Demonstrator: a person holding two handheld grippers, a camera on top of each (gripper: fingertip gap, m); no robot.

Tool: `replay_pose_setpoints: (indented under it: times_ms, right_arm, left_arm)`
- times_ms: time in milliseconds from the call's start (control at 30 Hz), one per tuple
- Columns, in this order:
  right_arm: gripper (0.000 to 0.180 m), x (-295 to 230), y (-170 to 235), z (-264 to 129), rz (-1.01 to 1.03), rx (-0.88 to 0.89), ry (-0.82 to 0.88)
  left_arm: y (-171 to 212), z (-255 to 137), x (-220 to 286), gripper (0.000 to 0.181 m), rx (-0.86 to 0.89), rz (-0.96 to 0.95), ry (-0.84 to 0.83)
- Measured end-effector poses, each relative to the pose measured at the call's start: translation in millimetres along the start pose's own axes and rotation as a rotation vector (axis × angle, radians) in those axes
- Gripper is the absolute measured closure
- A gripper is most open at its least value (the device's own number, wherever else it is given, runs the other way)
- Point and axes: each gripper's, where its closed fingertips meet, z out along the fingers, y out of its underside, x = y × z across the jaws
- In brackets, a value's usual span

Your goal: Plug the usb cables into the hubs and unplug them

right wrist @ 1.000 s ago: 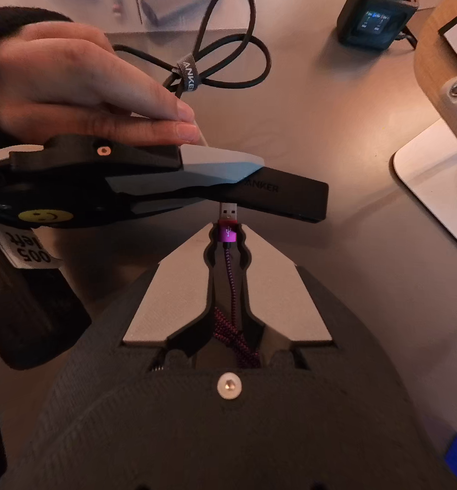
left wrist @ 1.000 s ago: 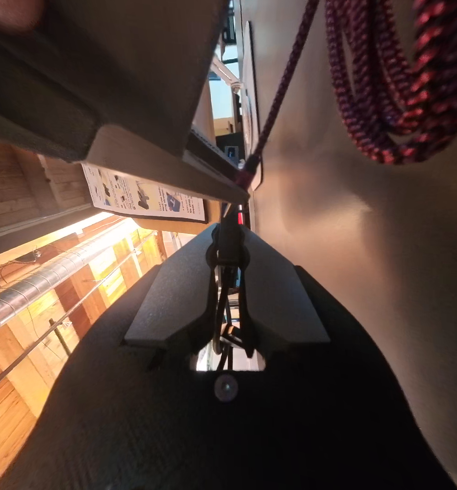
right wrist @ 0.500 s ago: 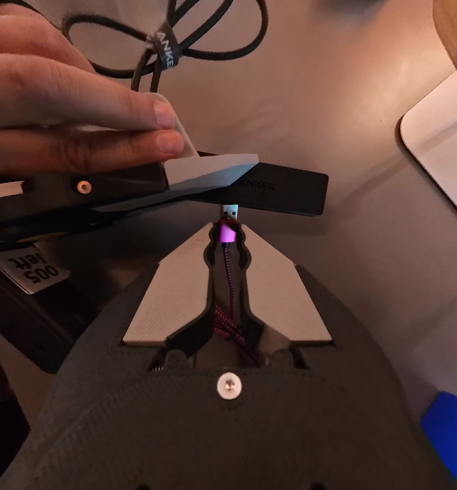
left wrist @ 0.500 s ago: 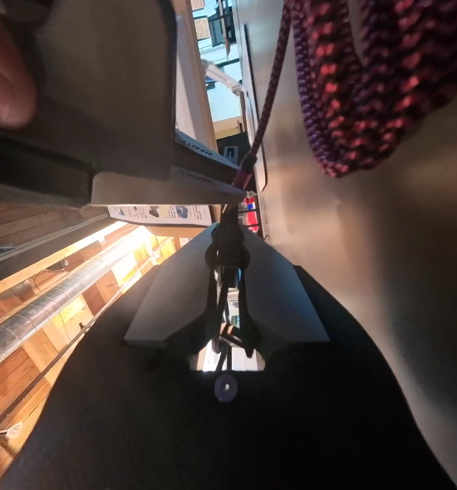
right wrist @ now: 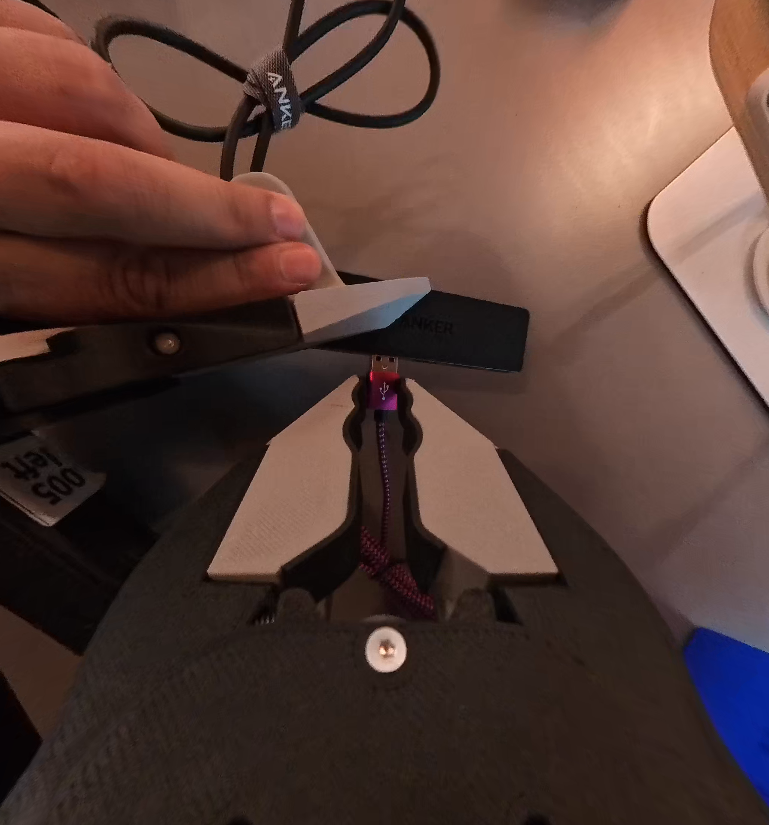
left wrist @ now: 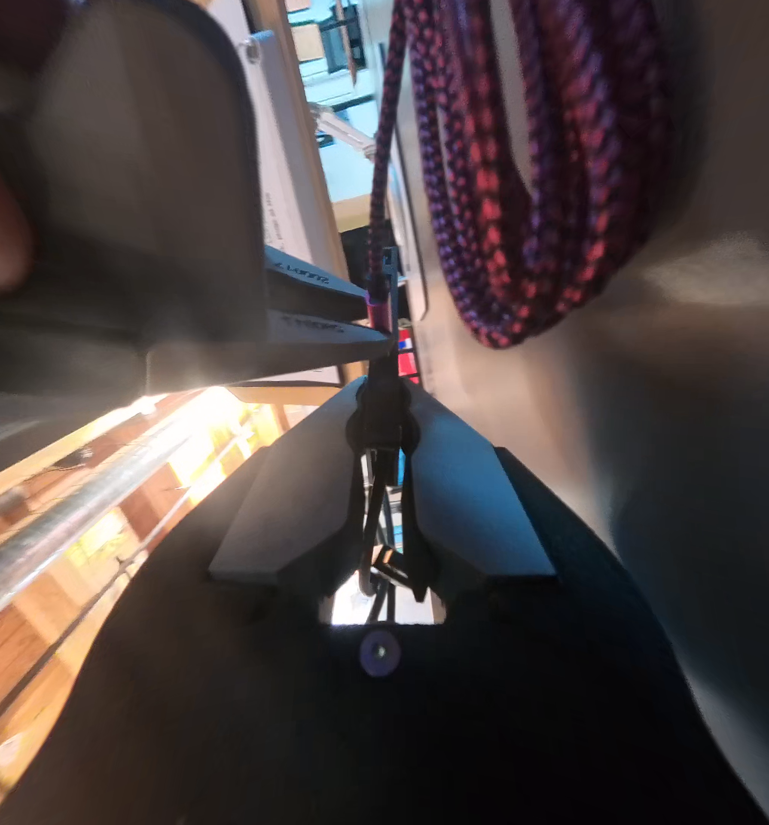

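Nearest the right wrist camera, the right gripper [right wrist: 382, 384] is pinching the magenta shell of the usb plug [right wrist: 383, 393], its jaws drawn narrow around it so the silver tip is pointing straight ahead. The braided purple-red cable [right wrist: 385, 482] is trailing back between the fingers toward the camera, which is keeping the slack out of the way.

Just beyond, the plug's metal tip is meeting the near edge of the black hub [right wrist: 458, 330]; it looks partly entered at most, since much of the metal is showing. The left gripper [right wrist: 365, 308] is coming in from the left and clamping the hub by one end, holding it level above the desk [right wrist: 530, 178] so a port is facing the plug. A hand [right wrist: 119, 232] is squeezing that gripper's handle. Holding the hub aloft likely gives the push something firm to bear against.

From the left wrist view, the left gripper's jaws are closed tight on a thin dark piece, apparently the hub seen edge-on [left wrist: 380, 415], and the plug [left wrist: 377, 308] is sitting just ahead between the other gripper's fingers. A coil of the braided cable [left wrist: 530, 201] is hanging close by and crowding that view.

Farther off on the desk, a black cable [right wrist: 284, 89] bundled with a grey strap is lying behind the hub, a white pad [right wrist: 708, 259] is resting at the right, and something blue [right wrist: 748, 714] is showing at the lower right. None is blocking the insertion.
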Motion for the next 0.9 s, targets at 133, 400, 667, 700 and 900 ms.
replay_pose_setpoints:
  times_ms: [133,400,667,700,900]
  right_arm:
    - [0.168,-4,-3,0,0.004,0.038,-0.049]
    - [0.169,-6,-13,-6,0.037,0.122,-0.11]
    - [0.161,11,-36,-42,0.093,0.396,-0.161]
    - [0.158,22,-35,-50,0.096,0.432,-0.129]
    - [0.133,39,-23,-81,-0.012,0.533,-0.121]
  left_arm:
    - [2,-2,2,0.174,0.015,-0.05,0.043]
    - [0,-8,-6,0.175,0.049,-0.13,0.043]
    - [7,-11,-23,0.173,0.145,-0.405,0.047]
    - [6,-12,-24,0.173,0.169,-0.434,0.05]
    - [3,-24,-32,0.173,0.336,-0.71,0.125]
